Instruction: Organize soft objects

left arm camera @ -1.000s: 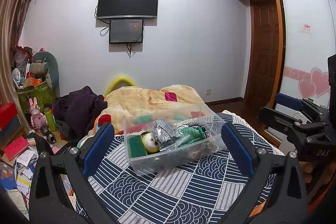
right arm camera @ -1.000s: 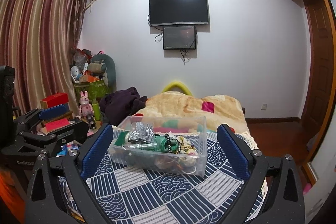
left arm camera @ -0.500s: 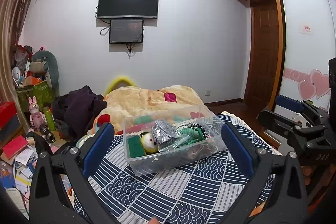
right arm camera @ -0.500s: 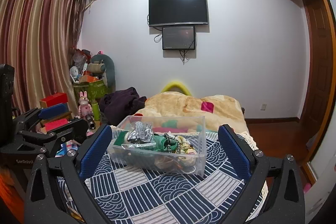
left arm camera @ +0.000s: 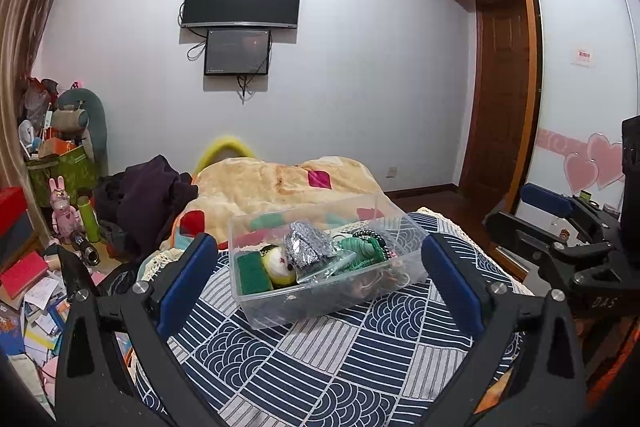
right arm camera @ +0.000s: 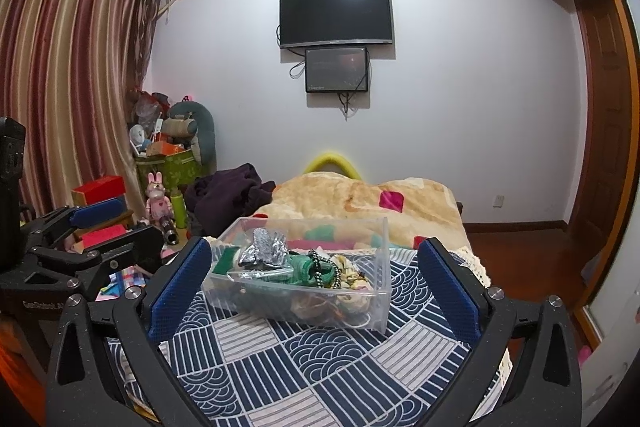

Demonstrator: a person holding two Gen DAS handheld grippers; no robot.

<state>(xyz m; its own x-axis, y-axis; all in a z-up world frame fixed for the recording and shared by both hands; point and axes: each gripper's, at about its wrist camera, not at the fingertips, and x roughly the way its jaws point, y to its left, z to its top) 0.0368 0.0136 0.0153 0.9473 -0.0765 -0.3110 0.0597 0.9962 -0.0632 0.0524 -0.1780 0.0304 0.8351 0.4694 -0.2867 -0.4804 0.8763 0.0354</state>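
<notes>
Little is changed since the earlier frames: the clear plastic bin [left arm camera: 324, 263] is only slightly nearer and lower between the fingers. Both the left gripper [left arm camera: 320, 283] and the right gripper [right arm camera: 314, 287] are held wide open and empty, short of the bin on the blue patterned bedspread [right arm camera: 320, 359]. The silver foil pouch [right arm camera: 266, 247], lying uppermost, is probably best approached from above and pinched gently.

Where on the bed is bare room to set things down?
Bare patterned cover lies between the clear bin and both open grippers, left gripper and right gripper. Beyond the bin, the beige blanket and dark clothes crowd it.
</notes>
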